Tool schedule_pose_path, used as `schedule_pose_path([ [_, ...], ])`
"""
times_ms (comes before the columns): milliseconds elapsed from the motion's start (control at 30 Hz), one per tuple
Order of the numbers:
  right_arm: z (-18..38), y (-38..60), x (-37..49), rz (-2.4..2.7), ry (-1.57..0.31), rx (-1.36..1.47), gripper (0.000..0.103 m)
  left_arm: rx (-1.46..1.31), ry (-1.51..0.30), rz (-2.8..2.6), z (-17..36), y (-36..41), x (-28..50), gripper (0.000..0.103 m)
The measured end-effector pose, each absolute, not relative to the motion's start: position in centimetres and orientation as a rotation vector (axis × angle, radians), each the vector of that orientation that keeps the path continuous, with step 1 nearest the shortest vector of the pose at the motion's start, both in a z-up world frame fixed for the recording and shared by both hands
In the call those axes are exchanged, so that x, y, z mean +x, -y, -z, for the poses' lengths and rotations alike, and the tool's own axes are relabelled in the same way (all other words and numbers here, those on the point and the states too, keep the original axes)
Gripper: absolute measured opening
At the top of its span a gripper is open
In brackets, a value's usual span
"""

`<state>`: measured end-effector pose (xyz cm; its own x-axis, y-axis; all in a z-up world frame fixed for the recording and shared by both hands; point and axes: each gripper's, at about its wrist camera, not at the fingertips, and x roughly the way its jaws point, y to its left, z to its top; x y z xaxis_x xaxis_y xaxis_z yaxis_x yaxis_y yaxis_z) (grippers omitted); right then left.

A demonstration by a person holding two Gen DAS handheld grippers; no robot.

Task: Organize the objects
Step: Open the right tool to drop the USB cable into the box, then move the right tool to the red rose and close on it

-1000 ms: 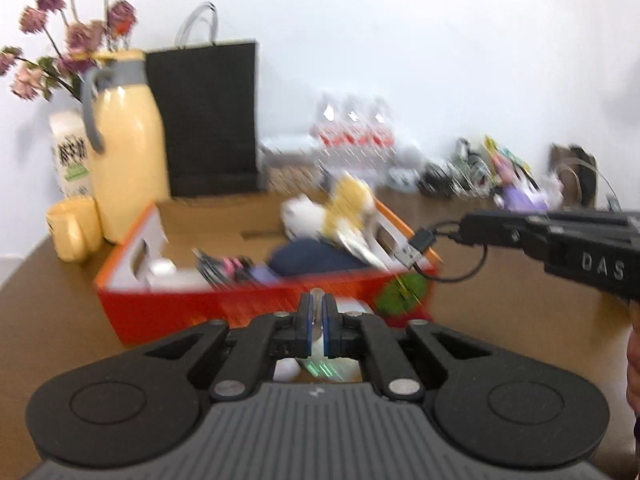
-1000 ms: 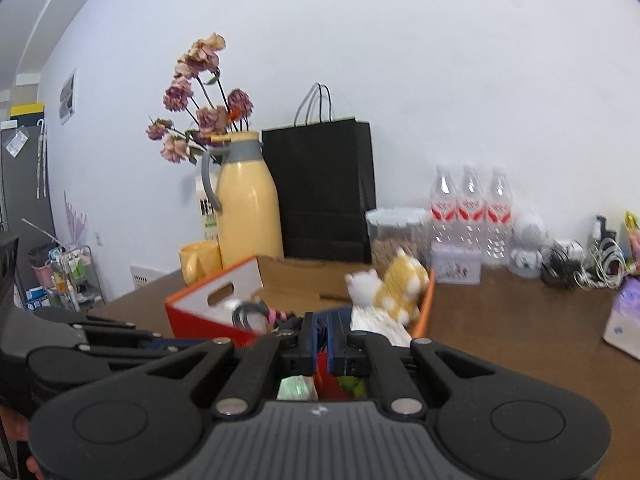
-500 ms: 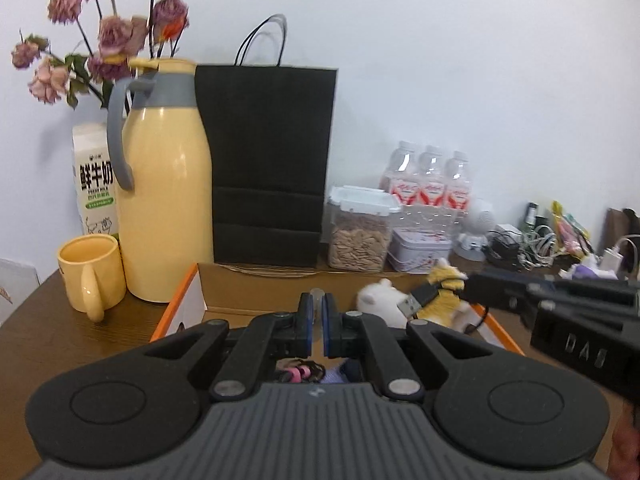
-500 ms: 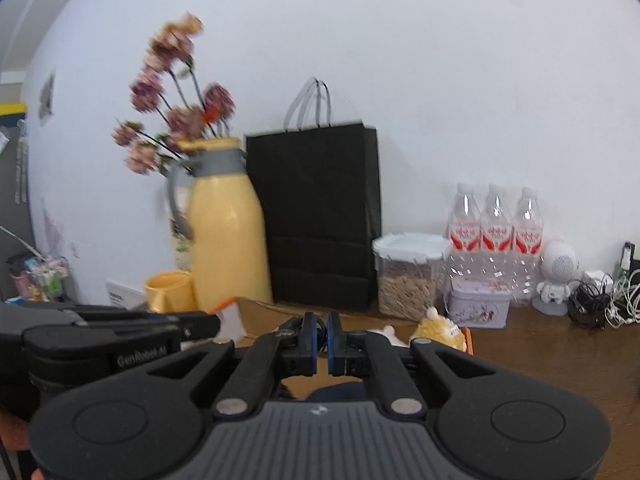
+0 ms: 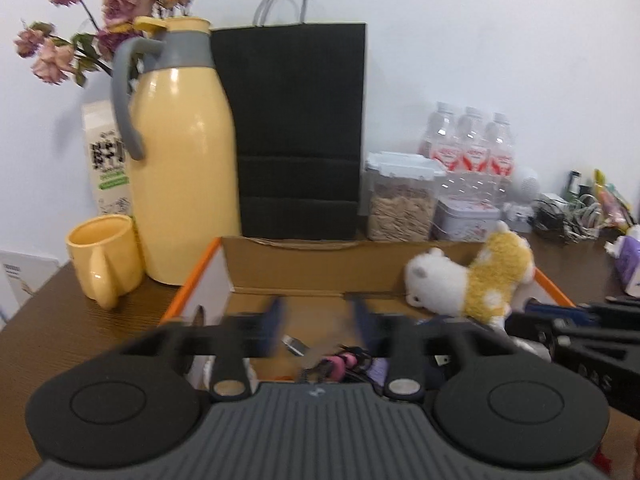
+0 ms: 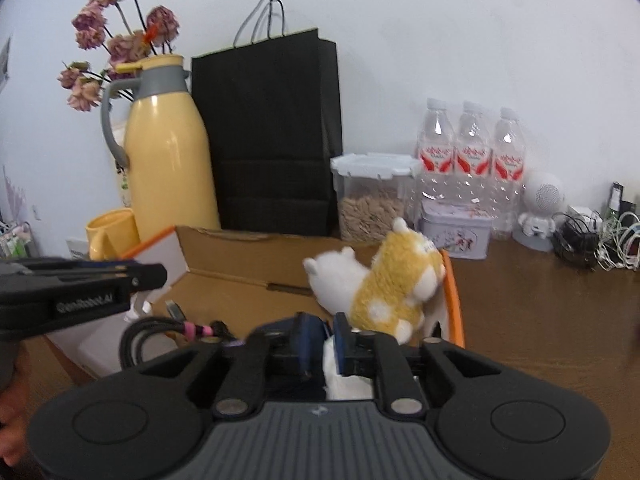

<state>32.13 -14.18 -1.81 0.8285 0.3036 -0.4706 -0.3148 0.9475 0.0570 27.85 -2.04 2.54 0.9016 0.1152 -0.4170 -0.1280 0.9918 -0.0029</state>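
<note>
Left gripper: jaws just opening, parted, blurred, nothing between. Below and ahead: black braided cable with pink band, in cardboard box with orange rim. Right gripper: jaws just opening, narrow gap, nothing clamped; white fabric behind the gap. Fluffy yellow-white plush toy just ahead-right, against box wall. Beyond: glossy yellow jug, matte black paper bag. Brown wood-grain table, white wall.
</note>
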Motion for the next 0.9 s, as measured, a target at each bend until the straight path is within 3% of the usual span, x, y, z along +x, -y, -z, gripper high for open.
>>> schedule_pose_path([
  [33,1.9,14.3,32.1,-0.321,-0.503,-0.021,0.048,-0.026,-0.422,-0.145,-2.6,2.0,27.8,0.086],
  [67,1.9,14.4,32.0,-0.316,-0.504,-0.023,0.064,-0.02,-0.41,-0.157,-2.7,2.1,27.7,0.091],
  [133,1.9,14.5,31.8,-0.31,-0.494,-0.025,0.078,-0.009,-0.388,-0.167,-2.9,2.2,27.5,0.103],
  [200,1.6,14.6,31.5,-0.309,-0.482,-0.017,0.095,-0.002,-0.377,-0.182,-3.1,2.3,27.3,0.103],
  [267,1.3,14.7,31.3,-0.304,-0.472,-0.009,0.102,0.002,-0.378,-0.187,-3.3,2.4,27.3,0.103],
  [900,-0.6,15.5,24.8,-0.311,-0.459,-0.05,0.103,0.011,-0.391,-0.144,-4.8,2.0,21.1,0.103],
])
